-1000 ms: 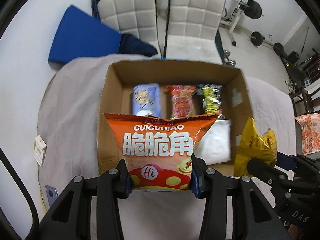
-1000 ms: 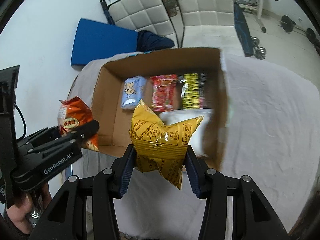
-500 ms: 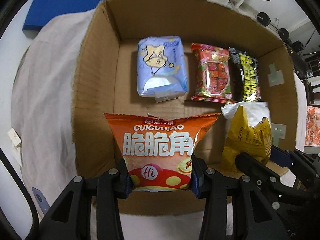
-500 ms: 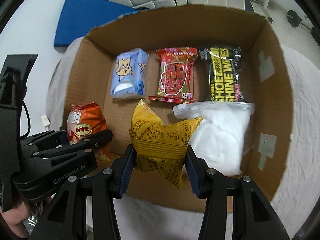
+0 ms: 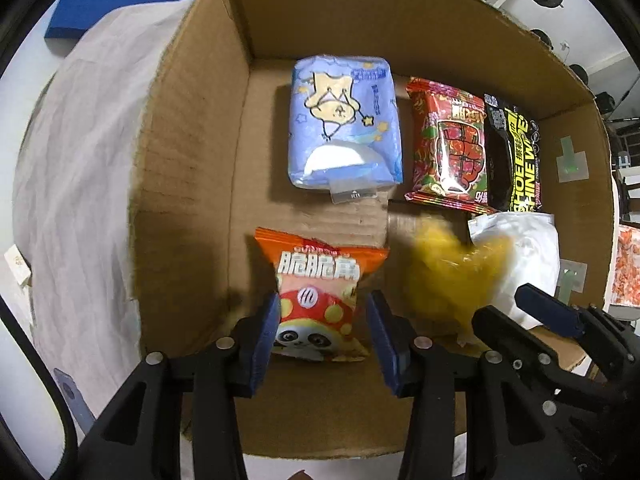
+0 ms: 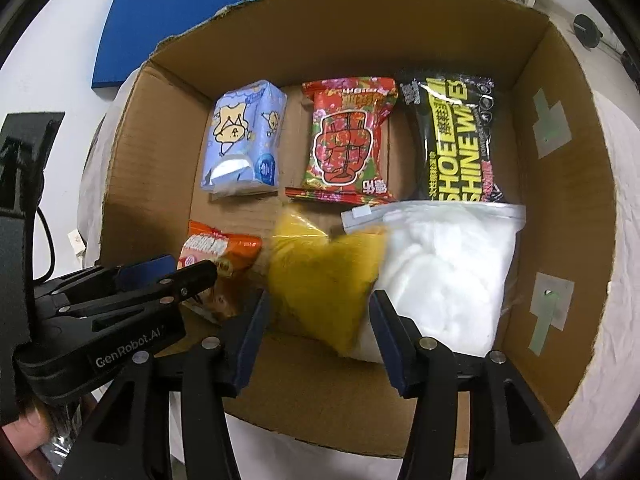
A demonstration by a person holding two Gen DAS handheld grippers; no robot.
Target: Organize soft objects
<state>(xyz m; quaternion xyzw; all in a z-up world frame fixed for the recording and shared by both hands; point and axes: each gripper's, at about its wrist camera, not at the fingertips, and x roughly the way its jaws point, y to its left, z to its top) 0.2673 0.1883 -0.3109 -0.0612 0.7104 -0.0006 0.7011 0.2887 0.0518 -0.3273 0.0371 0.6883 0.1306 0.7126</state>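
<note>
An open cardboard box [image 5: 192, 140] [image 6: 568, 208] holds the soft packs. My left gripper [image 5: 322, 334] is open inside the box, its jaws apart on either side of an orange snack bag [image 5: 320, 292] that lies free on the box floor. My right gripper [image 6: 320, 320] is open too; a yellow snack bag [image 6: 326, 280], blurred with motion, drops between its jaws beside a clear bag of white cotton [image 6: 444, 264]. The yellow bag [image 5: 452, 276] and the right gripper [image 5: 532, 320] also show in the left wrist view.
At the box's back lie a blue tissue pack [image 5: 344, 124], a red snack pack [image 5: 448, 148] and a black shoe-wipes pack [image 5: 516, 156]. The box stands on a cloth-covered table [image 5: 72, 184]. A blue mat [image 6: 160, 28] lies on the floor behind.
Both grippers moved forward and down into the box. Both opened: the orange bag now lies loose on the box floor, and the yellow bag is falling out of the right jaws.
</note>
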